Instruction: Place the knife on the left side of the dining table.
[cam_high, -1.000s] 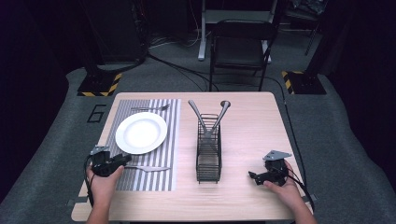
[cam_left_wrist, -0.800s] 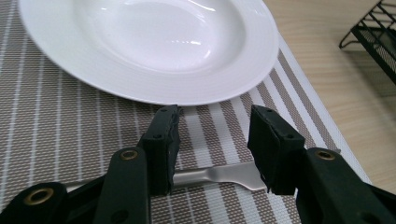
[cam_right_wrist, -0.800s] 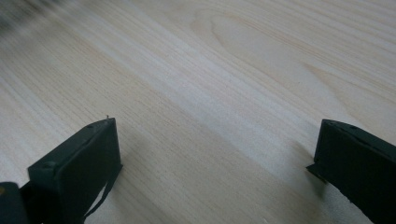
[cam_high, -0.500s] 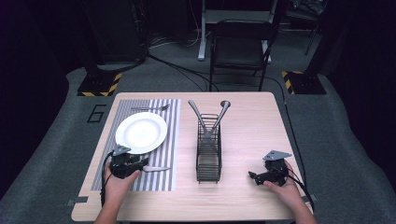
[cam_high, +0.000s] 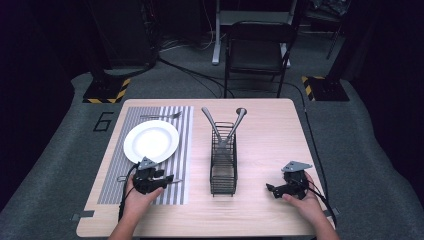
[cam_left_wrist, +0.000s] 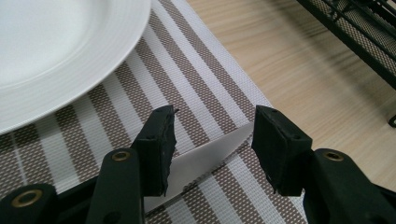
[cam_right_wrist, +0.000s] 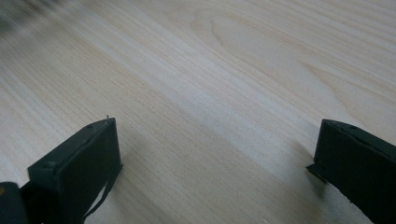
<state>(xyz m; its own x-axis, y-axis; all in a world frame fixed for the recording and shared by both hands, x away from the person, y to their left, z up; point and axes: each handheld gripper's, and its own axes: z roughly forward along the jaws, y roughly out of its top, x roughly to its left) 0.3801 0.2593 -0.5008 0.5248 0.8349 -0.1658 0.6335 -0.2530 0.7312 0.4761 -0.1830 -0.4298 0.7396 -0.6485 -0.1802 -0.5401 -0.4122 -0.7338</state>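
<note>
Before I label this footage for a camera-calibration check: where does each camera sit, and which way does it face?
High view: fixed above the person's side, looking forward and down on the table; both forearms enter from the bottom, with left gripper and right gripper.
Left gripper view: rides that gripper, looking along its open jaws at a knife blade on the striped placemat, beside the white plate.
Right gripper view: rides the right gripper, jaws open over bare wood.
Shared: the high and left gripper views both show plate, placemat and wire rack.
</note>
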